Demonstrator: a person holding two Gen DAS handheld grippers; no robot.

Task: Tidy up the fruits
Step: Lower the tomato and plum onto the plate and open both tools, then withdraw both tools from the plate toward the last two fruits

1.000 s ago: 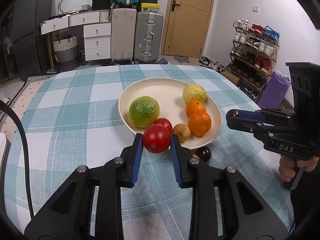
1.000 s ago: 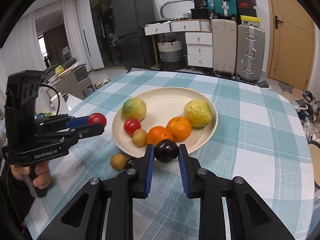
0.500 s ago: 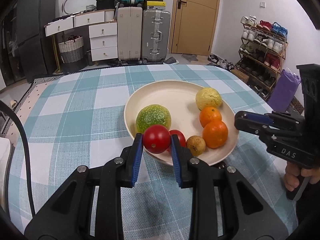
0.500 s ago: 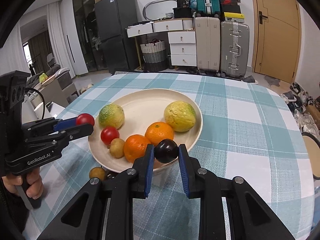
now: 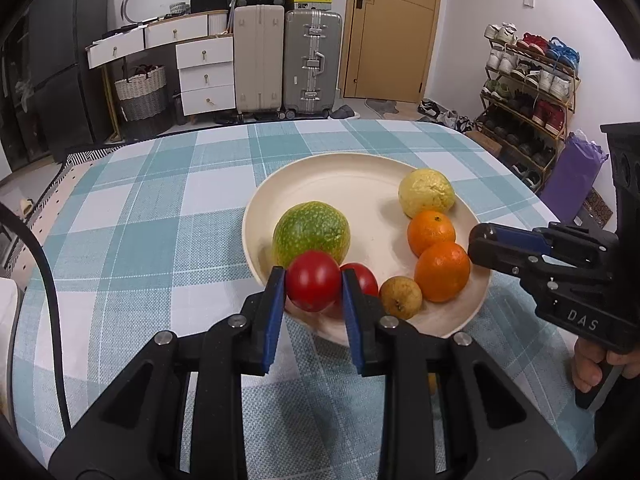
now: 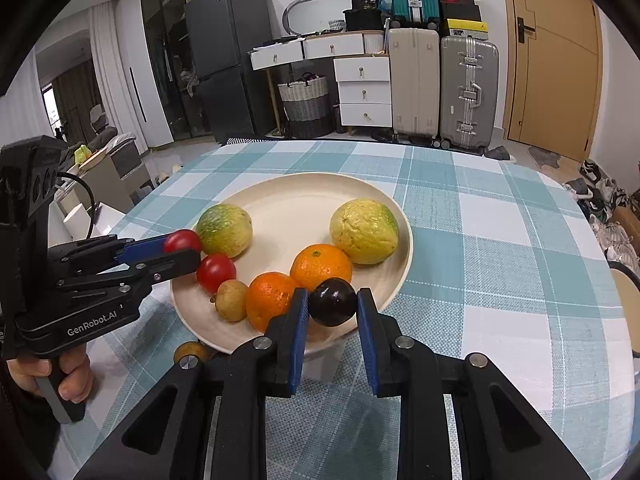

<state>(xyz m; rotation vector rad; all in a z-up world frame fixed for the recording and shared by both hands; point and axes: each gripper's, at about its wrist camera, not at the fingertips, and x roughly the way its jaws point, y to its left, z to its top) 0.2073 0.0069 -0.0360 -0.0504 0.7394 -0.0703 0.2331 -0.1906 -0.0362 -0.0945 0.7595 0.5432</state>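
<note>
A cream plate on the checked tablecloth holds a green citrus, a yellow citrus, two oranges, a small brown fruit and a red tomato. My left gripper is shut on a second red tomato over the plate's near rim. My right gripper is shut on a dark purple fruit over the plate's near right rim.
A small brown fruit lies on the cloth just below the plate's near edge. The table's far edge faces suitcases, drawers and a door. A shoe rack stands to the right.
Both grippers have moved forward over the plate's near rim, each still holding its fruit. The plate now looks closer in both views.
</note>
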